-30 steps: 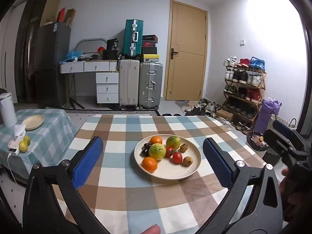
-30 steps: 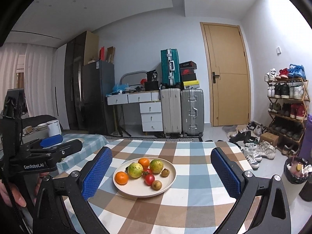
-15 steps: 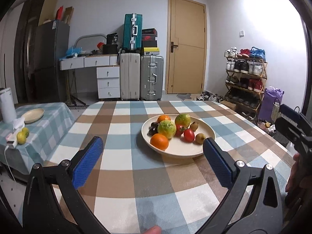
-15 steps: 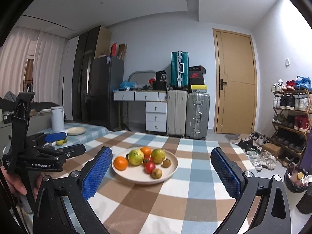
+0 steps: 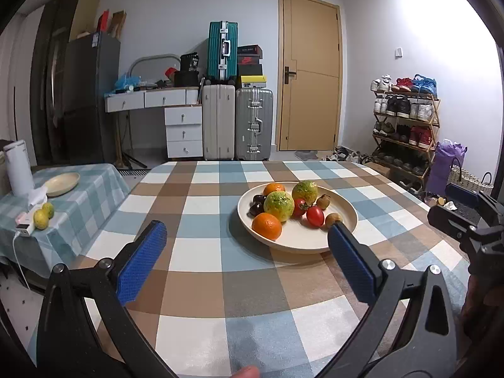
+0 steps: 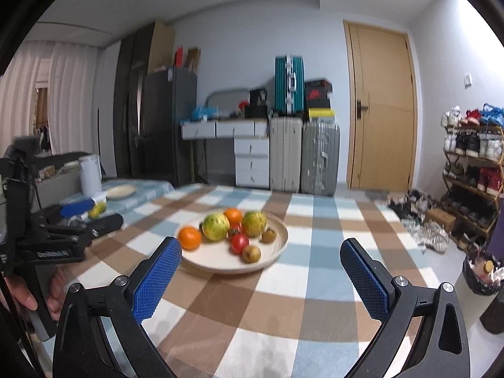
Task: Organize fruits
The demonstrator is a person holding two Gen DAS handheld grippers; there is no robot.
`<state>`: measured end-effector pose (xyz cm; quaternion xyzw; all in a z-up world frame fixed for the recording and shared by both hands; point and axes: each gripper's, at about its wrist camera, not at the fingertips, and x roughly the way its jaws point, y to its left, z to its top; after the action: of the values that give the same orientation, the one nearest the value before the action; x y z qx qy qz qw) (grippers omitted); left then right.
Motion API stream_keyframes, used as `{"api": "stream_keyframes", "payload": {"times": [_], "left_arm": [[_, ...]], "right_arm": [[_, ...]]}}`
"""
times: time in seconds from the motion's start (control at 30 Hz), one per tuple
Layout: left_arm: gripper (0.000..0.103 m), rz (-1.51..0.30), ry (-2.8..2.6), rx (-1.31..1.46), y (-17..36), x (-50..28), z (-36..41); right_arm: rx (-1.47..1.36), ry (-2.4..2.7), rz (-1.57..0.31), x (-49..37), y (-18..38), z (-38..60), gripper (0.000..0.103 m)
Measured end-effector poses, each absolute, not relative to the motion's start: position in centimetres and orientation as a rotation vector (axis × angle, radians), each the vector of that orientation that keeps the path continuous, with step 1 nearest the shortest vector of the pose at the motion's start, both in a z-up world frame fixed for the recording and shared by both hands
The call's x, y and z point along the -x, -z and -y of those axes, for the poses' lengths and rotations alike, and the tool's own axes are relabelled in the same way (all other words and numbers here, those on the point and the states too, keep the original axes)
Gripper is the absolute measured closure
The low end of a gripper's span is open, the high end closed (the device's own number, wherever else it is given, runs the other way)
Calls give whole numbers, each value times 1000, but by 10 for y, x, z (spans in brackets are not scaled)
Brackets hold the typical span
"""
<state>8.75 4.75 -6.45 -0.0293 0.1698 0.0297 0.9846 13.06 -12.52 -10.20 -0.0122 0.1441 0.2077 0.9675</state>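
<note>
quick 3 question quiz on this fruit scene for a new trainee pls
1. True or false: the left gripper is shut on an orange.
2. Which fruit on the plate lies nearest the left wrist camera? A) tomato B) orange C) kiwi
3. Fill in: on the side table, the two lemons lie beside an empty ____.

Key
1. False: both the left and right gripper have their jaws wide apart, holding nothing.
2. B, the orange at the plate's near edge.
3. plate, the small plate by the white kettle.
</note>
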Motion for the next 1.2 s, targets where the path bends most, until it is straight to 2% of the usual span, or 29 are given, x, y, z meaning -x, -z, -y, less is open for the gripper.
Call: {"api": "stream_keyframes", "payload": {"times": [1.2], "left_arm": [[1, -306, -73, 39, 61, -79, -42]], "right_arm": [[16, -401, -281, -134, 106, 124, 0]]}}
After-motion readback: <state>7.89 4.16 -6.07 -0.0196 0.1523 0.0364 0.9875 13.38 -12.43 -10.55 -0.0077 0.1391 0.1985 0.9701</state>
